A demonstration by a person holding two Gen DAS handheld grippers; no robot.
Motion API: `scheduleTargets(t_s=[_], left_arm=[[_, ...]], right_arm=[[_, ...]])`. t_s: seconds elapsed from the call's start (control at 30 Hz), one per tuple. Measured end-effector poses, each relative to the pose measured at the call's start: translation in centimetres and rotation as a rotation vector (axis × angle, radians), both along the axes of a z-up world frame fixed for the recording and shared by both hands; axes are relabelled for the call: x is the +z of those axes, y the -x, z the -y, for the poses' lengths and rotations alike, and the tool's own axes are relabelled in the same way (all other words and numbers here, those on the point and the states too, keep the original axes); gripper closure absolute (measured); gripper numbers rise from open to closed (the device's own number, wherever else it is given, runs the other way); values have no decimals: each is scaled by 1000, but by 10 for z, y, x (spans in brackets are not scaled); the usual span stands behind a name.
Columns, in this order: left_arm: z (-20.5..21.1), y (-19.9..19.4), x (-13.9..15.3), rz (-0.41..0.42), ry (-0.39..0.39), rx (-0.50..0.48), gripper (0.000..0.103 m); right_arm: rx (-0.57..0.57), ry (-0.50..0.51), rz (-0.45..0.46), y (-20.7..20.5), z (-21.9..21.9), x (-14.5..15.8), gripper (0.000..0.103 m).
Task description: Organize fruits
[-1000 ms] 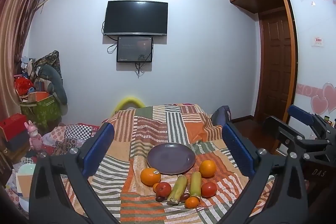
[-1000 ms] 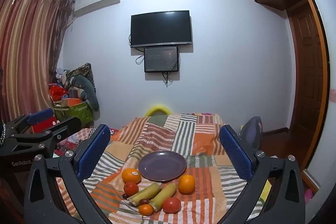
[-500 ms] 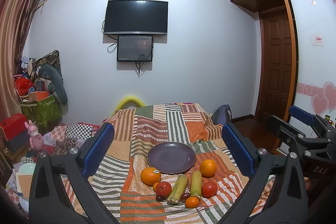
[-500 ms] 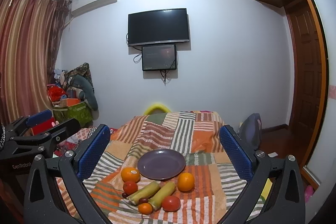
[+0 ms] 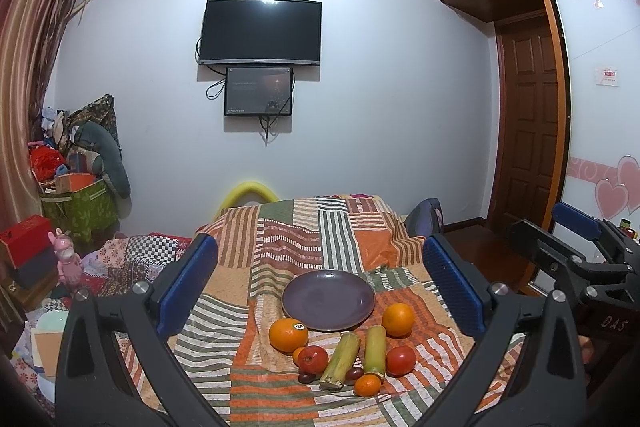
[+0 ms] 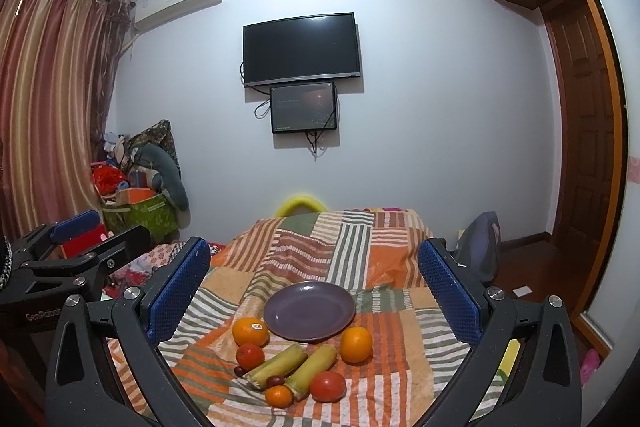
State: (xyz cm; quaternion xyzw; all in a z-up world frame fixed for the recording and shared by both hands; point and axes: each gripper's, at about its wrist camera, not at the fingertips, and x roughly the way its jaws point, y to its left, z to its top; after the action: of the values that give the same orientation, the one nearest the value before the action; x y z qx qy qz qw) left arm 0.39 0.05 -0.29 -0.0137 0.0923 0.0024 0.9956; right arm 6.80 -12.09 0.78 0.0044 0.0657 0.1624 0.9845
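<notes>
Striped patchwork cloth [image 5: 320, 239], wall-mounted television [image 5: 260, 31]

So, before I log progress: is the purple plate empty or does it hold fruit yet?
Empty. The purple plate shows a bare surface in both views; the oranges, tomatoes and sugarcane pieces all lie on the striped cloth around it.

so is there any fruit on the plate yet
No, the plate is bare; the oranges, tomatoes and other fruit lie on the cloth beside it.

The room was evenly, softly lit from overhead; shadows stayed faint, focus held sharp, and both fisheye views bent walls and darkened toward the corners.
</notes>
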Motion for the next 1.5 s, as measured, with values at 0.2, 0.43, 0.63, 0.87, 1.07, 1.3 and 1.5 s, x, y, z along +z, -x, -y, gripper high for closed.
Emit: scheduleTargets(t_s=[0.2, 0.43, 0.63, 0.87, 1.07, 1.3, 1.5], left_arm=[[1, -1, 0, 1, -4, -1, 0], [4, -2, 0, 1, -12, -2, 0], [4, -1, 0, 3, -15, -2, 0], [4, -1, 0, 3, -12, -3, 0], [5, 0, 0, 4, -13, -1, 0], [5, -1, -2, -2, -13, 0, 0], [4, -9, -8, -34, -27, -6, 0]], right_arm=[[4, 2, 2, 1, -1, 0, 0], [8, -1, -4, 1, -1, 0, 0], [11, -4, -4, 2, -1, -1, 0], [16, -9, -4, 3, 0, -1, 0], [25, -5, -9, 2, 1, -1, 0], [30, 6, -13, 1, 0, -1, 0], [24, 39, -22, -6, -5, -4, 0]])
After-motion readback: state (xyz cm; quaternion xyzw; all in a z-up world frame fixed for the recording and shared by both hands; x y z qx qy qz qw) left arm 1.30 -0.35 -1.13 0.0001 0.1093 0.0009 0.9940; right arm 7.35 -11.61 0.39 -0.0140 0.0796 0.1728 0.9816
